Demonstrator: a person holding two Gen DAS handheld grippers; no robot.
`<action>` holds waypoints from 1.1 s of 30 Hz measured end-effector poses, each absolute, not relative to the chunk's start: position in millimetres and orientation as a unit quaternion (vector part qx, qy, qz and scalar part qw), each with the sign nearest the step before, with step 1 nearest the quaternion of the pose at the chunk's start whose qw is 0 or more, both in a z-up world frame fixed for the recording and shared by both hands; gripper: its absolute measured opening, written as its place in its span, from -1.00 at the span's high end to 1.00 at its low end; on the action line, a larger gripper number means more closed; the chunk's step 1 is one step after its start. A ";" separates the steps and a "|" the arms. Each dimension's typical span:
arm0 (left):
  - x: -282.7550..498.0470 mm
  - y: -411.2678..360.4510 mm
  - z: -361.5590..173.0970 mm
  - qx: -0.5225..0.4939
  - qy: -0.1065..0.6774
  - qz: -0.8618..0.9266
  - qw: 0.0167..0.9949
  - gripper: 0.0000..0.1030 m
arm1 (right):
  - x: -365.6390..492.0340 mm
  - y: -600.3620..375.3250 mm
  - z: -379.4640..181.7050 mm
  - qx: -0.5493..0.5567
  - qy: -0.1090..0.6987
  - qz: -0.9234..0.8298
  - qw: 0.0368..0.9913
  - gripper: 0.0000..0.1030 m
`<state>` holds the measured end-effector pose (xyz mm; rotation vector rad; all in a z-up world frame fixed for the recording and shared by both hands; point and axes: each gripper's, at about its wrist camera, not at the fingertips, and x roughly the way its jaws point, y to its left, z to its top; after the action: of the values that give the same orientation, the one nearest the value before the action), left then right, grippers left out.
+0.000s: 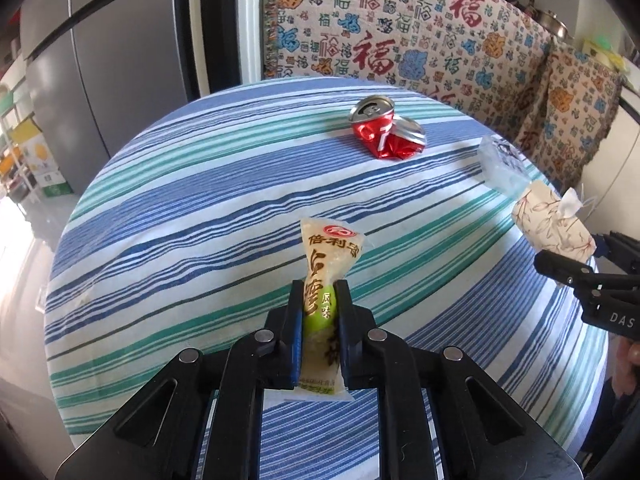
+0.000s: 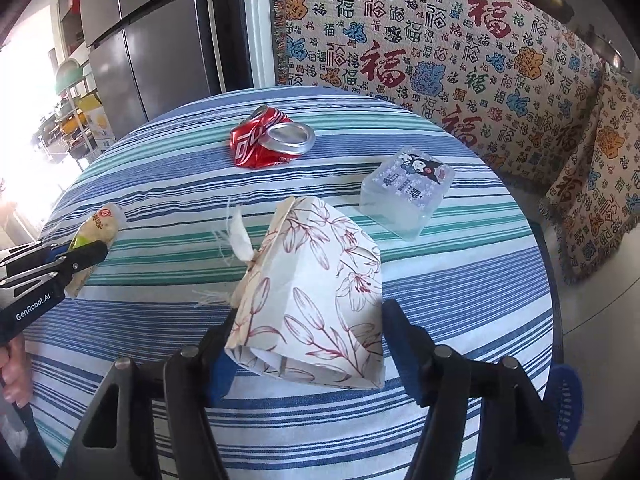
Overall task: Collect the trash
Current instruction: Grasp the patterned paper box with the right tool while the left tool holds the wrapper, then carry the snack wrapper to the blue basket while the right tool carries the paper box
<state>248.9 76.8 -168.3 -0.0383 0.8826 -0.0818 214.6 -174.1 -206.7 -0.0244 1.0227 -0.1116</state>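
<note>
Left wrist view: left hand-held gripper [image 1: 320, 292] clenched on a snack wrapper [image 1: 326, 276], lifted above the striped counter [image 1: 180, 200]. Right wrist view: right hand-held gripper [image 2: 308, 316] straddles a floral paper bag [image 2: 316, 288], grip uncertain. Crushed red can [image 2: 268, 140] and clear plastic cup [image 2: 404, 196] rest on the counter beyond.

Striped surface [image 1: 168, 216] lies bare to your left and near edge: pass there. Crushed can [image 1: 386, 132] blocks the far middle, clear plastic box [image 2: 406, 196] the far right. Patterned sofa [image 1: 420, 40] closes off the back.
</note>
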 end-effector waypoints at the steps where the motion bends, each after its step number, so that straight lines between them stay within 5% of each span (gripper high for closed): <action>1: 249.2 76.5 -168.8 -0.018 0.428 -0.039 0.903 0.75 | 214.2 -175.3 -208.6 -0.016 0.491 -0.054 0.870 -0.30; 15: 255.8 67.7 -179.9 -0.020 0.450 -0.042 0.892 0.75 | 222.7 -184.7 -218.6 -0.017 0.532 -0.056 0.845 -0.50; 19: 252.5 63.7 -176.8 -0.016 0.443 -0.046 0.895 0.75 | 223.9 -179.7 -209.0 -0.030 0.541 -0.048 0.839 0.18; 33: 236.2 37.6 -146.0 -0.015 0.405 -0.072 0.911 0.76 | 195.9 -186.7 -164.7 -0.038 0.524 -0.026 0.850 0.19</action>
<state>236.2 37.6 -146.0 -0.0308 0.8346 -0.1480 195.9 -186.7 -164.7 -0.0801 1.1037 -0.0546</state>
